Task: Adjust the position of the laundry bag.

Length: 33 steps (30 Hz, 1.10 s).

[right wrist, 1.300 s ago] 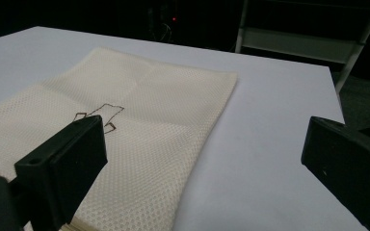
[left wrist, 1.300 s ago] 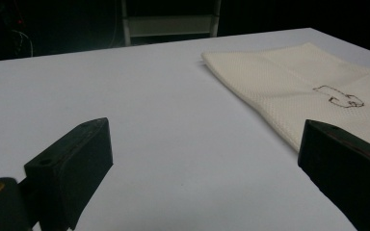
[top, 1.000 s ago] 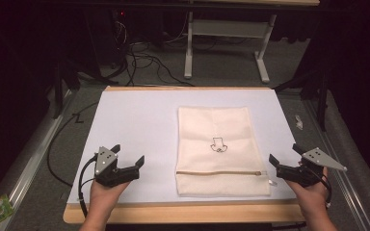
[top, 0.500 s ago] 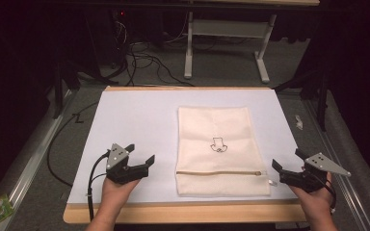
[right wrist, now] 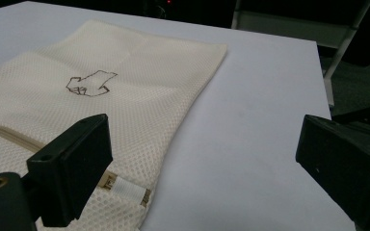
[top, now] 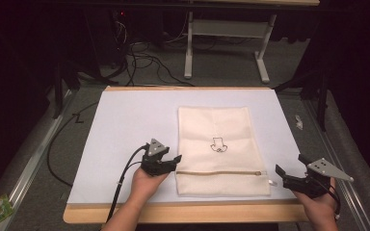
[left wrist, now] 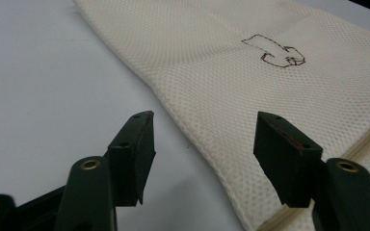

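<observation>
left gripper [top: 172, 161]: closing in on the left edge of the mesh laundry bag [top: 219, 139]; jaws have just been narrowing, part open, bag edge lying between them, pads not pressing yet
mesh laundry bag: lying flat on the white mat [top: 125, 125], centre-right, zipper [top: 219, 173] running across near the person's end
zipper: looking zipped all the way, pull tab [right wrist: 125, 188] sitting at the bag's right edge
contents: bag is lying flat, probably empty, hard to tell through the mesh
right gripper [top: 289, 174]: hovering just beside the pull tab, jaws spread wide, gripping nothing
progress: early; bag not grasped, zipper not yet being opened
left to do: pinching the bag edge, catching the tab, pulling the zipper
</observation>
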{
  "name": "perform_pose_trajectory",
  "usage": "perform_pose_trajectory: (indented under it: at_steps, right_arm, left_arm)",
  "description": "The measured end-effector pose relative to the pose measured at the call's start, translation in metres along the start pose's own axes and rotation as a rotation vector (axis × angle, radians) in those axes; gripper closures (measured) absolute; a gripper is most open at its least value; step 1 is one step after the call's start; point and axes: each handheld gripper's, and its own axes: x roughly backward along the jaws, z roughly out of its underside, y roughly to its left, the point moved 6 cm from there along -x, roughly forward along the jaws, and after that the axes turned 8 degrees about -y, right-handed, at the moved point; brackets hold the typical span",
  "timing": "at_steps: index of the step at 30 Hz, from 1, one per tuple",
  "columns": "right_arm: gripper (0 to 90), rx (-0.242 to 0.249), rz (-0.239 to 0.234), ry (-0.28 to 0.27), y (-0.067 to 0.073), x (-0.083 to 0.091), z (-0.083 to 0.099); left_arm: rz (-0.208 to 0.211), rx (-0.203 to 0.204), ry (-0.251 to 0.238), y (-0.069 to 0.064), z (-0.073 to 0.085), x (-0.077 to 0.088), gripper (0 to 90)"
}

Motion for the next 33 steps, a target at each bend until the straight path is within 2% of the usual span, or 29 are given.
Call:
perform_pose_trajectory:
  at_steps: [3, 6, 8, 12, 13, 15, 18, 19, 20, 24, 28, 31, 33]
  right_arm:
    - [6.3, 0.002, -0.001, 0.008, 0.002, 0.000, 0.002]
    - [6.5, 0.007, -0.003, 0.011, 0.005, 0.001, 0.003]
    - [6.7, 0.022, -0.007, 0.012, 0.006, 0.001, 0.003]
    - [8.8, 0.025, -0.008, 0.021, 0.006, 0.002, 0.005]
    - [8.8, 0.024, -0.007, 0.023, 0.006, 0.002, 0.006]
    - [8.8, 0.020, -0.003, 0.025, 0.005, 0.003, 0.007]
    - [9.1, 0.015, 0.001, 0.024, 0.006, 0.004, 0.006]
    - [9.6, 0.016, 0.000, 0.024, 0.006, 0.005, 0.006]
    - [10.9, 0.023, -0.005, 0.023, 0.007, 0.005, 0.006]
    - [11.0, 0.030, -0.012, 0.030, 0.008, 0.005, 0.007]
    - [11.6, 0.026, -0.014, 0.033, 0.007, 0.005, 0.008]
    - [14.7, 0.023, -0.021, 0.036, 0.006, 0.005, 0.009]
    - [14.7, 0.020, -0.021, 0.035, 0.006, 0.005, 0.009]
  left_arm:
    - [-0.009, 0.037, 0.013, 0.000, -0.002, -0.020, 45.6]
    - [-0.058, 0.021, 0.010, 0.005, -0.002, -0.034, 48.3]
    - [-0.077, 0.045, 0.043, 0.009, -0.001, -0.040, 52.9]
    - [-0.070, -0.001, 0.088, 0.006, -0.001, -0.047, 57.0]
    - [-0.061, -0.040, 0.113, 0.002, 0.001, -0.049, 58.7]
    - [-0.055, -0.047, 0.117, 0.001, 0.001, -0.050, 63.3]
    - [-0.039, -0.049, 0.112, 0.000, 0.001, -0.048, 76.8]
    - [-0.042, -0.073, 0.108, -0.001, 0.001, -0.047, 84.5]
    - [-0.043, -0.079, 0.107, -0.002, 0.002, -0.047, 86.9]
    - [-0.053, -0.063, 0.106, 0.001, 0.001, -0.046, 87.8]
    - [-0.124, -0.091, 0.108, 0.014, 0.001, -0.041, 88.0]
    - [-0.141, -0.061, 0.106, 0.024, 0.002, -0.036, 88.1]
    - [-0.162, -0.069, 0.107, 0.028, 0.002, -0.034, 88.1]
